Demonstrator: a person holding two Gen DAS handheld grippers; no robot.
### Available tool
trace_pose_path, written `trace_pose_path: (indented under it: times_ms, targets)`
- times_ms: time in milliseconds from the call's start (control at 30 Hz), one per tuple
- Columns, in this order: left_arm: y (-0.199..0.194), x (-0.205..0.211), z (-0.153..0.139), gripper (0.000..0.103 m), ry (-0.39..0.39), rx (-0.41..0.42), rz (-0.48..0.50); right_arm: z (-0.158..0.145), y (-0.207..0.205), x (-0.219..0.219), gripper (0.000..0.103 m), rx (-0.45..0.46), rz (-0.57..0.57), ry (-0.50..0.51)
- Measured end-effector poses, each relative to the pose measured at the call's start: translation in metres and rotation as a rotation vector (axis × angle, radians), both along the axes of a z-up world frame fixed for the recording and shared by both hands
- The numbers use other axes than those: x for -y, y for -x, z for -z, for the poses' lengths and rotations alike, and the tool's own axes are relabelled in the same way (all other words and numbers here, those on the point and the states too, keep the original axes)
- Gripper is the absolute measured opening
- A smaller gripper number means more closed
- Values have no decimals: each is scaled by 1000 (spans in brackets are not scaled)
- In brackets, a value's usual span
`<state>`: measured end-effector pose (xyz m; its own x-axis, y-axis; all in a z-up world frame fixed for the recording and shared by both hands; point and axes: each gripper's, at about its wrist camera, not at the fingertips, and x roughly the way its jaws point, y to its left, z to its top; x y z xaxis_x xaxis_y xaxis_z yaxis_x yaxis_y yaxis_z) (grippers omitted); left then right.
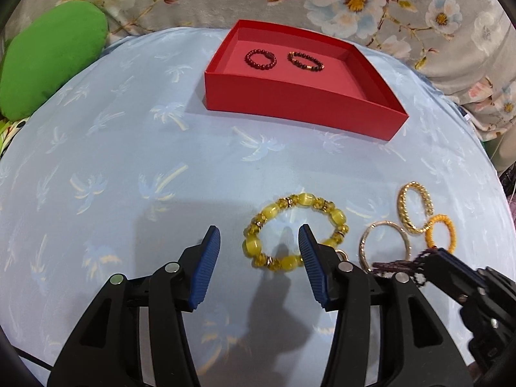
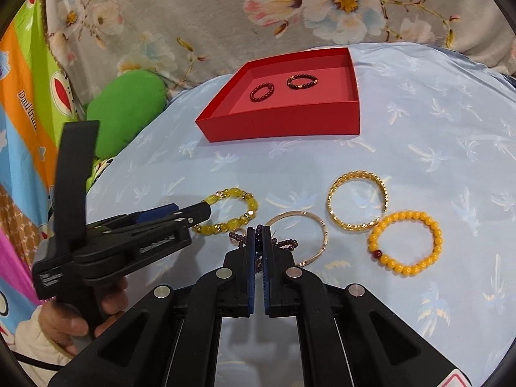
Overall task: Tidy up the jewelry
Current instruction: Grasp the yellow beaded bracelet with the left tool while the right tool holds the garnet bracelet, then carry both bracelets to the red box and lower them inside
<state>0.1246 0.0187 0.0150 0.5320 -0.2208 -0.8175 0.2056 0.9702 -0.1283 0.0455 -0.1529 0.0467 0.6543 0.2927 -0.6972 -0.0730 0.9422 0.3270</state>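
A red box (image 1: 290, 96) at the back holds two dark bead bracelets (image 1: 260, 59) (image 1: 305, 61). On the blue cloth, my left gripper (image 1: 258, 235) is open over a yellow bead bracelet (image 1: 304, 200). Its right finger is above the inside of the ring and its left finger is outside it. My right gripper (image 2: 259, 232) is shut on a dark purple bead bracelet (image 2: 283, 243), seen also in the left wrist view as the purple beads (image 1: 393, 264). A thin bangle (image 2: 322, 235), a gold bangle (image 2: 356, 174) and an orange bead bracelet (image 2: 403, 269) lie to the right.
The light blue palm-print cloth (image 1: 129, 161) covers a rounded surface. A green cushion (image 1: 54, 64) lies at the left and floral fabric (image 1: 354, 0) behind. A person's hand (image 2: 64, 322) holds the left gripper's handle.
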Motion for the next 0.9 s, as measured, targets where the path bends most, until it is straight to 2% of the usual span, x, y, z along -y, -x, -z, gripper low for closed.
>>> trace_pose_path:
  times_ms: [133,200,267,333,600,900]
  targets:
    - [-8,5,6,41,-31,8,3,1,-2,5,4,0,10,-11]
    - [-9,8,6,33,-45,17,12,2,-3,7,4,-2,12,-15]
    - [-10,8,5,18,-47,18,19,3,-3,8,4,-3,16,-18]
    - [-11,8,5,9,-34,10,28,3,-3,10,4,-6,20,-23]
    - [1,8,-10,9,3,24,38,-4,6,12,4,5,33,-7]
    - [13,17,-71,9,72,94,112,-41,7,26,4,66,62,28]
